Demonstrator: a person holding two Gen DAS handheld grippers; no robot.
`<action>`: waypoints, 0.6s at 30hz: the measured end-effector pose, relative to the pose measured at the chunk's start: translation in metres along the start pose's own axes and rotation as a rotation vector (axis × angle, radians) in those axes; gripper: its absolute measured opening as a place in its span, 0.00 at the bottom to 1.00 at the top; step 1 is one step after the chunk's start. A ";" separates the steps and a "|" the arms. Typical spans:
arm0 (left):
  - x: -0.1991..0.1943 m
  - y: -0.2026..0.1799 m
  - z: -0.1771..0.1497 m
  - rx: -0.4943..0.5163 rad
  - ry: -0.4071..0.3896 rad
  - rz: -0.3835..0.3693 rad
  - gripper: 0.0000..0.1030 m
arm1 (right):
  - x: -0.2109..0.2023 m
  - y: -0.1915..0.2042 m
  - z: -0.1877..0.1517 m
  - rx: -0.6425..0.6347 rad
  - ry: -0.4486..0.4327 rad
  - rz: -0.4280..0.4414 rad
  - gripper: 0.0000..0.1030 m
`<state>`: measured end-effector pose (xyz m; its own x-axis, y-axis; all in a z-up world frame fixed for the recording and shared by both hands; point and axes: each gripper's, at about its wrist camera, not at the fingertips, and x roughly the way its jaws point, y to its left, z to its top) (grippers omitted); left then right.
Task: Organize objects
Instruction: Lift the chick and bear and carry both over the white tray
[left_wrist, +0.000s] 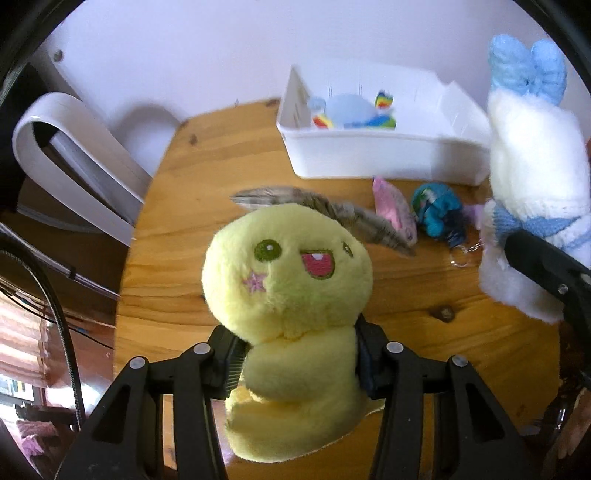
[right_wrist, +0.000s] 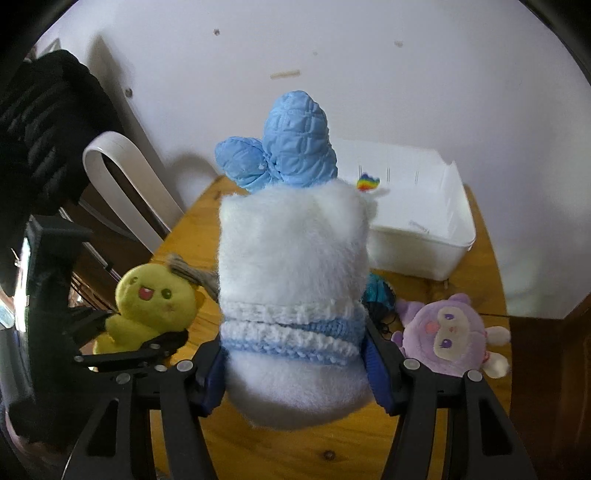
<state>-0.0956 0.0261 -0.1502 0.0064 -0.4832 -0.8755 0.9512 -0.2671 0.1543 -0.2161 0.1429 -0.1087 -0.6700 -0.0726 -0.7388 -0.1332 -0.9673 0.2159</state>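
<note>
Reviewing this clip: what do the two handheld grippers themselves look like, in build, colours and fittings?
Both are matte black plastic with angular, cut-out linkage arms joined by round silver pivot pins. The left gripper has black pads, one with a ribbed face. The right gripper carries dark blue pads. Seen from the right wrist view, the left unit has a boxy black body behind its fingers. No sleeves or cables on the grippers can be made out.

Table (left_wrist: 177, 280) bears bin (left_wrist: 369, 155), perhaps toys (left_wrist: 436, 214).

Both the left gripper (left_wrist: 297, 363) and right gripper (right_wrist: 295, 373) are matte black plastic linkages with triangular cut-outs, round silver pivot pins, and blue ribbed pads (right_wrist: 376, 373) lining the fingers.
</note>
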 end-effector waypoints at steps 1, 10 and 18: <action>-0.012 0.003 -0.001 -0.002 -0.025 0.003 0.51 | -0.007 0.002 0.000 -0.003 -0.012 -0.002 0.61; -0.071 0.021 -0.002 -0.017 -0.156 0.009 0.51 | -0.052 0.009 -0.002 -0.016 -0.097 -0.013 0.61; -0.113 0.028 0.018 -0.006 -0.246 -0.007 0.51 | -0.086 0.006 0.005 -0.022 -0.175 -0.022 0.61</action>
<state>-0.0752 0.0587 -0.0388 -0.0749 -0.6696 -0.7389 0.9529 -0.2663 0.1448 -0.1628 0.1445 -0.0407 -0.7841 -0.0097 -0.6206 -0.1344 -0.9735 0.1850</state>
